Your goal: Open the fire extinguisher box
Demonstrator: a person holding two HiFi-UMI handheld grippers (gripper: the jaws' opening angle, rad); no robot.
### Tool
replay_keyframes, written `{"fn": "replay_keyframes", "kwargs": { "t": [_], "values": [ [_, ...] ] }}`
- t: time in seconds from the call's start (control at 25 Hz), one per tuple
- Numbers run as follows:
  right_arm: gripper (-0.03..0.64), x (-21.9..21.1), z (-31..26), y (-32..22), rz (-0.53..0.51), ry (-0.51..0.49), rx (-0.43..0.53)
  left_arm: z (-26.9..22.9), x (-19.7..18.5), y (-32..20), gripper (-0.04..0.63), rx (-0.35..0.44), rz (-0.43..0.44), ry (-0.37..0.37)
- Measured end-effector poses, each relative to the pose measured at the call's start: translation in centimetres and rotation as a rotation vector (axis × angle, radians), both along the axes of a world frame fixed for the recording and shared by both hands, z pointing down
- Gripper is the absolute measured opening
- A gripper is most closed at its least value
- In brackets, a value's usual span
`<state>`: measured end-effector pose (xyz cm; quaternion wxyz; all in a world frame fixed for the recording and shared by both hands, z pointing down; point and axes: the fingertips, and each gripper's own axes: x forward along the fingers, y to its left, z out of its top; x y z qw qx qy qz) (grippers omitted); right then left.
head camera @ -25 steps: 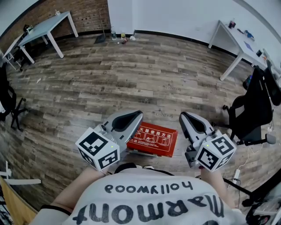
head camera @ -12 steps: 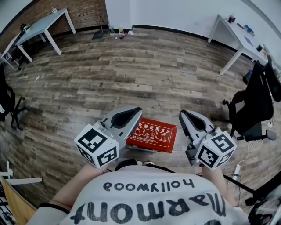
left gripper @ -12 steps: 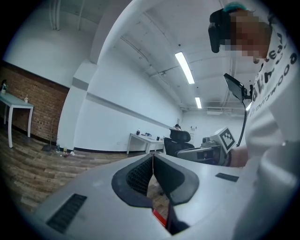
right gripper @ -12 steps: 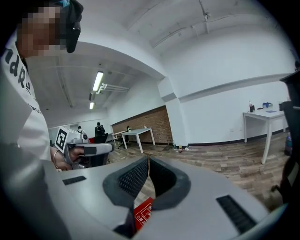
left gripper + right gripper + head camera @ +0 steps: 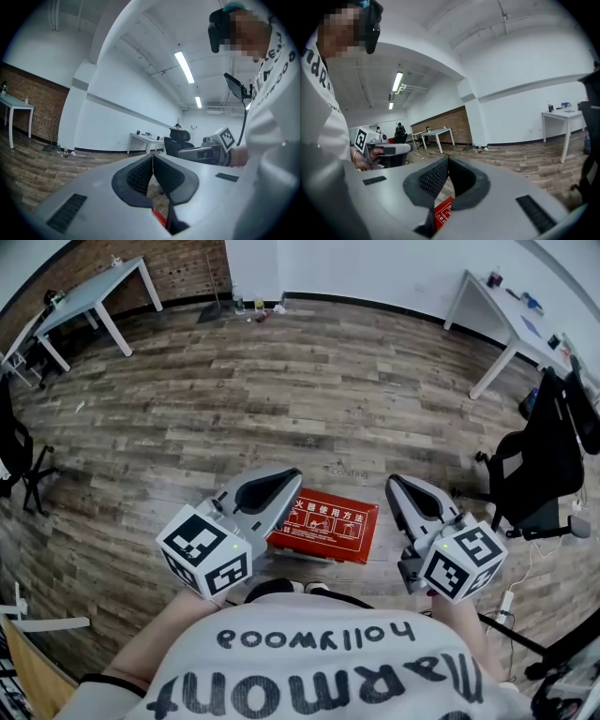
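A red fire extinguisher box (image 5: 324,527) with white printed instructions lies flat on the wooden floor just in front of the person, its lid closed. My left gripper (image 5: 292,476) hangs above the box's left end, jaws shut with nothing between them. My right gripper (image 5: 394,485) hovers off the box's right end, also shut and empty. A sliver of the red box (image 5: 159,219) shows below the left jaws, and a red corner of the box (image 5: 442,211) peeks under the right jaws. Each gripper view also catches the other gripper across the way.
White tables stand at the back left (image 5: 94,296) and back right (image 5: 511,324). A black office chair (image 5: 539,474) sits to the right, another chair (image 5: 19,460) at the far left edge. Small bottles (image 5: 253,307) rest by the far wall. Wooden floor (image 5: 309,399) stretches ahead.
The head view has shifted slightly, so the box sits a little higher and nearer the grippers. Both grippers hold almost the same places; the right one edged slightly right.
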<state>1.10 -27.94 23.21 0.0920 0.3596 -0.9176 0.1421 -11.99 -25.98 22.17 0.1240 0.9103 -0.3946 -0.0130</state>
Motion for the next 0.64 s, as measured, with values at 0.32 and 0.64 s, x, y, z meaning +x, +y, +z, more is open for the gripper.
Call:
{"fn": "replay_keyframes", "kwargs": {
  "t": [0.32,0.64],
  "values": [
    [0.011,0.03,-0.03,0.78,-0.004,-0.004,0.001,0.06,-0.3,0.8,0.009,-0.008,-0.013,0.006],
    [0.011,0.54,0.17,0.89,-0.008,-0.01,-0.002,0.03,0.23,0.8,0.009,-0.006,-0.018,0.009]
  ]
}}
